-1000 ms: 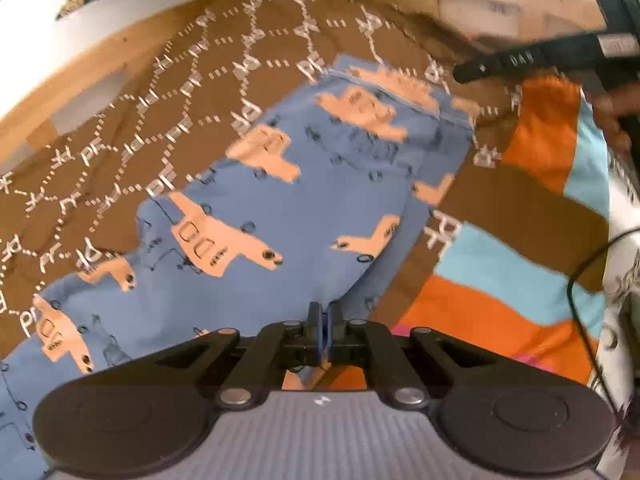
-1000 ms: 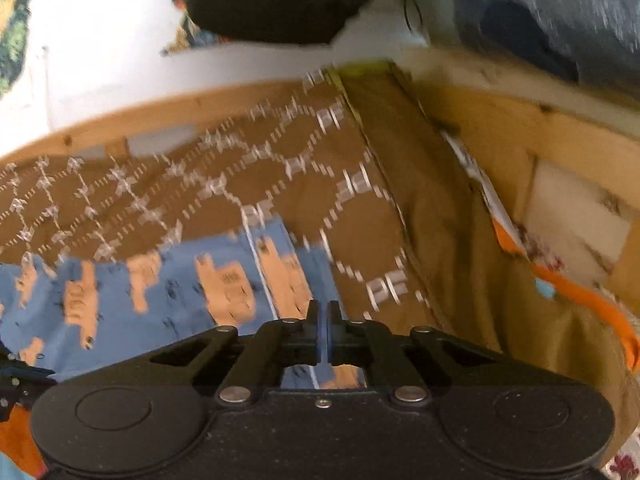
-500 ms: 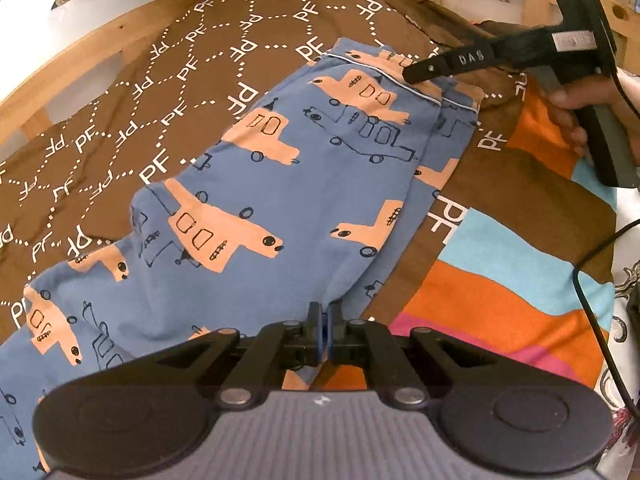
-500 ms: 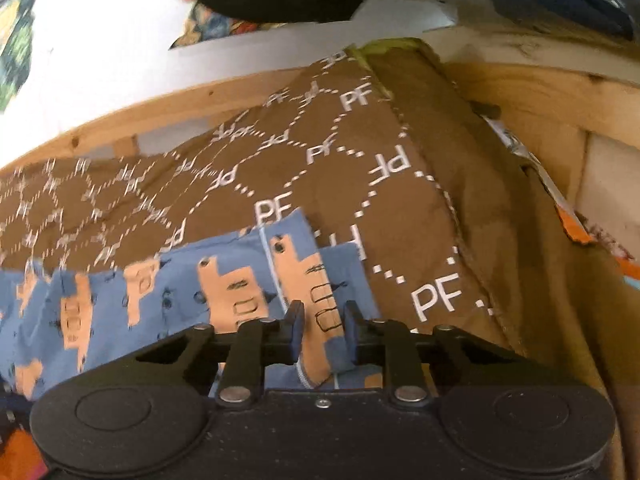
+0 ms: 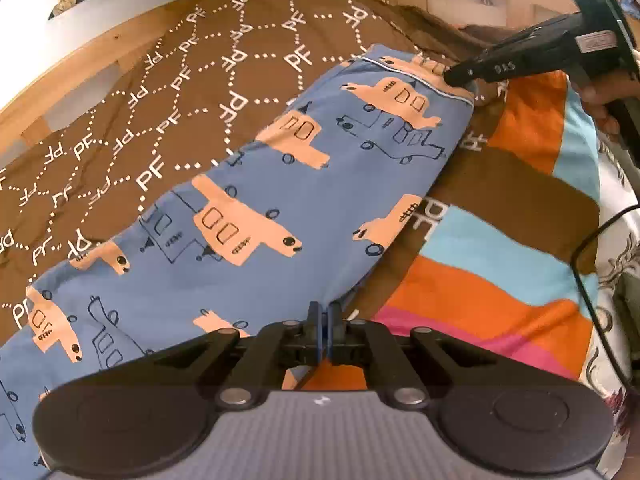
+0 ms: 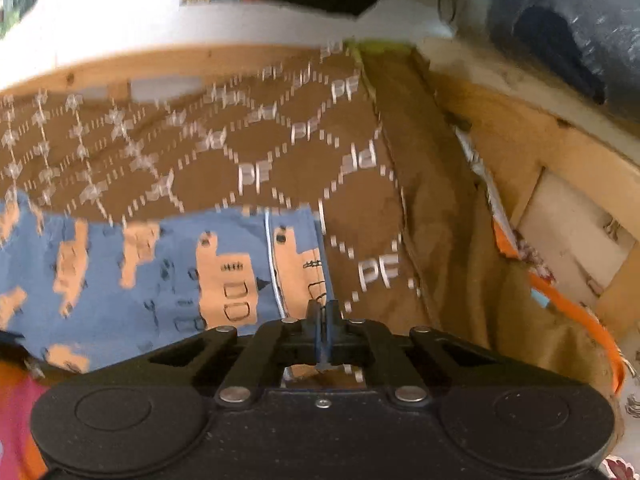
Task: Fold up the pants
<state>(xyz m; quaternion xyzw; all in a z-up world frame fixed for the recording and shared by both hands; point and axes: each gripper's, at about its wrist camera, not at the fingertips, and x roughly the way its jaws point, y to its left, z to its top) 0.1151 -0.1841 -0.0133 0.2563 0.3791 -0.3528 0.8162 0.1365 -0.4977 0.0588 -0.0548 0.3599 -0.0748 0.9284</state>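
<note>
Left wrist view: the left tongs (image 5: 323, 320) are pressed together on the near edge of the pants (image 5: 256, 216), with blue cloth pinched between the pads. The pants, blue with orange trucks, lie lengthwise on the bed, running from the lower left up to the upper right. They rest on a brown blanket (image 5: 192, 92) printed with white "PF" marks. To their right the blanket shows stripes (image 5: 492, 280) of orange, light blue, brown and pink. At the far end of the pants, the right tongs (image 5: 454, 78) touch the hem near its white piping; from here I cannot tell whether cloth is between them. A hand (image 5: 604, 96) holds that tool's grip. A black cable (image 5: 588, 264) loops at the right edge. A wooden frame (image 5: 80, 64) runs along the far side of the bed.

Right wrist view: this picture is blurred. The right tongs (image 6: 322, 320) stand closed, their blue pads together, at the corner of the pants (image 6: 160, 272), just beside the white piping; blue cloth shows below the pads, so they seem to grip the hem. The brown blanket (image 6: 248, 160) lies beyond and to the right. The wooden frame (image 6: 520, 128) borders it on the far side and on the right.

No containers show in either view.
</note>
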